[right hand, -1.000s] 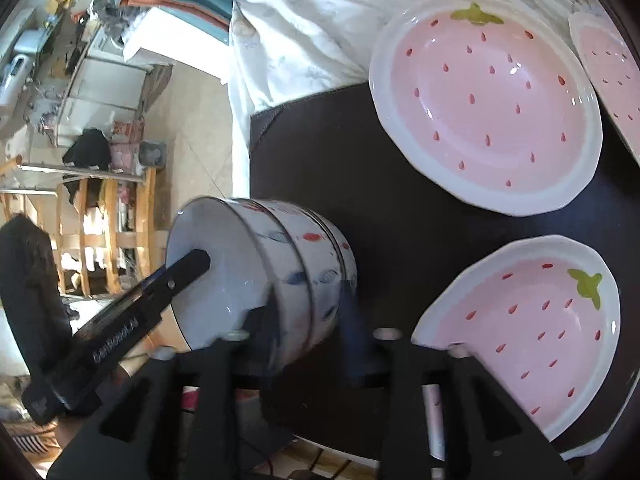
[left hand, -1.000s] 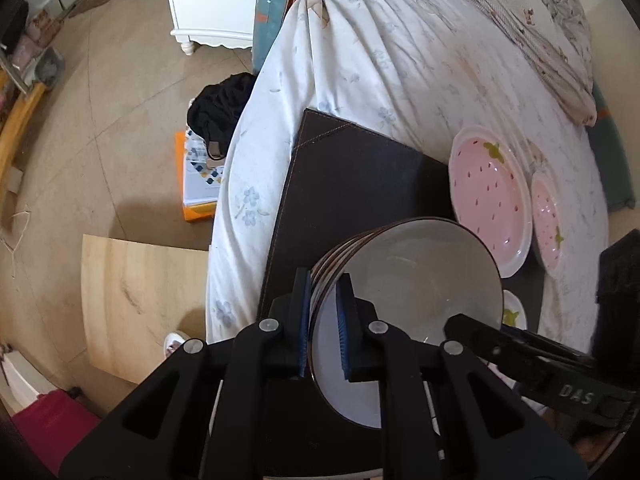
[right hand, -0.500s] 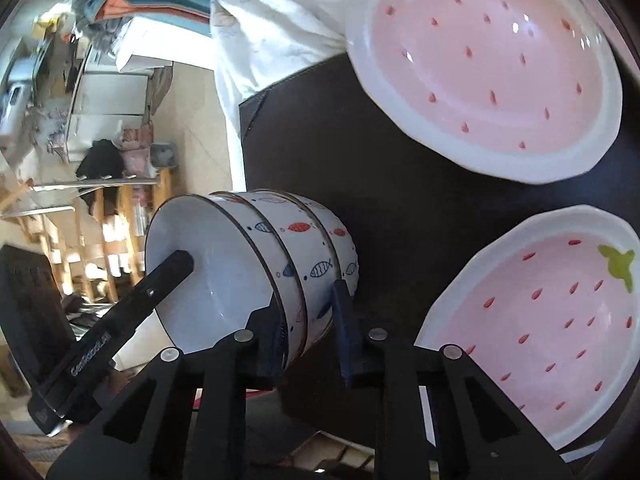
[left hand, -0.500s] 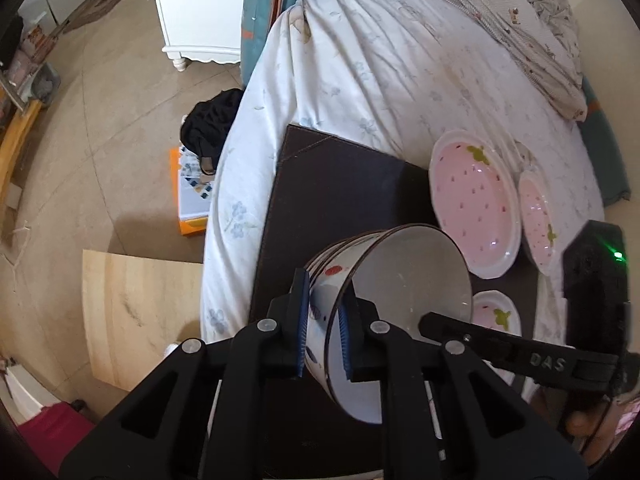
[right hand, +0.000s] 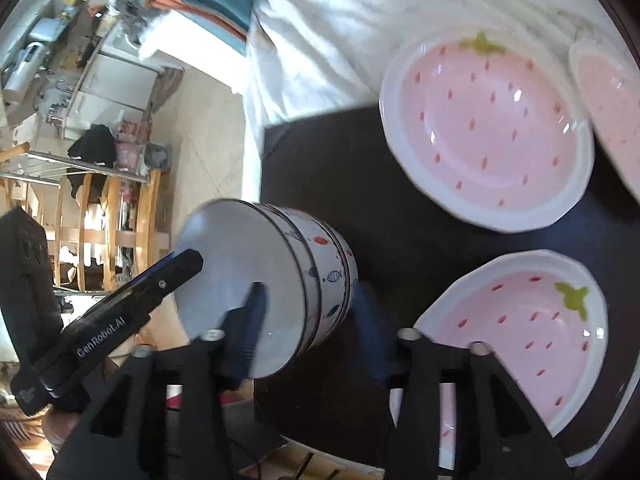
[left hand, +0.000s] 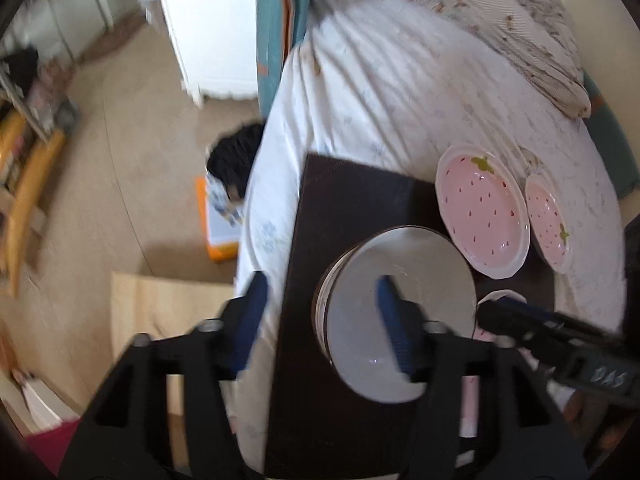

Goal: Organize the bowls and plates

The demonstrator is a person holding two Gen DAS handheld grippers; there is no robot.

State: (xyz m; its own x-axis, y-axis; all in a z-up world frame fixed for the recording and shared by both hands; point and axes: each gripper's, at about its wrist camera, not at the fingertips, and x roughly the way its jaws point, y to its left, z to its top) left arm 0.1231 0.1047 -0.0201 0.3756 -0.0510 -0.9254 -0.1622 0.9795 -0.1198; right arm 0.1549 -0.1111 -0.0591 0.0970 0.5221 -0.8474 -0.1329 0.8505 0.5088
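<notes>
A stack of white bowls (left hand: 396,308) with fish patterns on the walls (right hand: 320,276) stands on the dark mat (left hand: 352,200). My left gripper (left hand: 324,320) hangs over the stack's left rim. Its jaws are opening and stand wide, one finger above the bowl's inside and one outside, with no pad on the rim. My right gripper (right hand: 310,320) straddles the opposite wall, and its jaws are also opening, clear of the wall. Three pink strawberry plates lie to the right: a large one (right hand: 488,136), one beyond it (right hand: 608,112) and a near one (right hand: 520,320).
The mat lies on a bed with a white floral sheet (left hand: 380,92) and a crumpled quilt (left hand: 520,40). Left of the bed, the floor holds a white cabinet (left hand: 216,40), a black garment (left hand: 236,156) and a wooden board (left hand: 168,308). The left gripper's body (right hand: 132,304) crosses the right wrist view.
Both grippers were shut on the bowl stack's rim and held it tilted. Their jaws have since spread and let go, both hands have risen, and the stack rests on the mat.
</notes>
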